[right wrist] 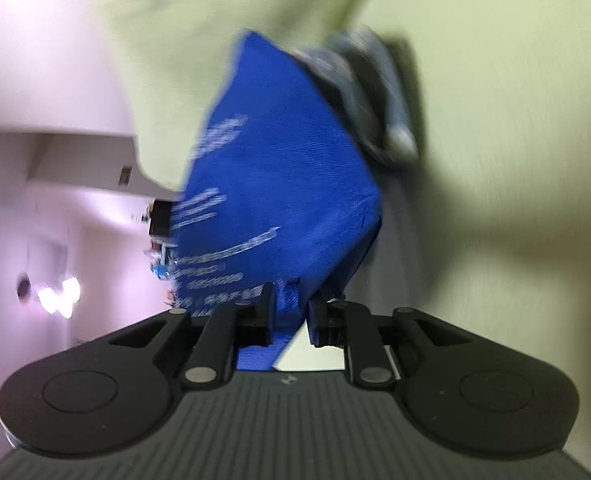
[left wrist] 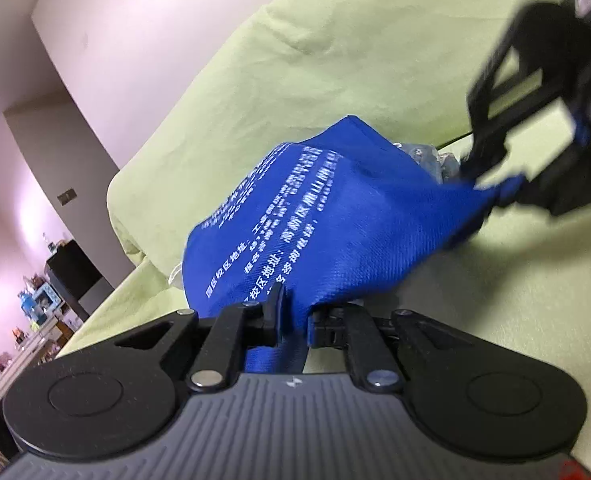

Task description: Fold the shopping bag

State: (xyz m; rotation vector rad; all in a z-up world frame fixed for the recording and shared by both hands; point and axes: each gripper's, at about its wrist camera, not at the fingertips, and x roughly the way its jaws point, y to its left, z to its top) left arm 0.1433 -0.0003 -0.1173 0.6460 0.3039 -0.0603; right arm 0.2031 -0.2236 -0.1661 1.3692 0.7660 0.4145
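A pale green bedsheet [left wrist: 375, 60] covered the surface ahead of the claw and to its right. To the left stood pinkish-white walls [left wrist: 115, 40], a dark cabinet [left wrist: 73, 268] and cluttered shelves [left wrist: 35, 320]. Bright lamps [right wrist: 57, 296] glowed low left.

A: Where does the left wrist view sit?
B: Low behind its gripper [left wrist: 291, 320], tilted, close to the bag [left wrist: 335, 216], facing across the green sheet [left wrist: 335, 40].
A: And the right?
B: Likewise behind its gripper [right wrist: 289, 316], bag [right wrist: 279, 160] close. Both share bag and sheet [right wrist: 495, 100].
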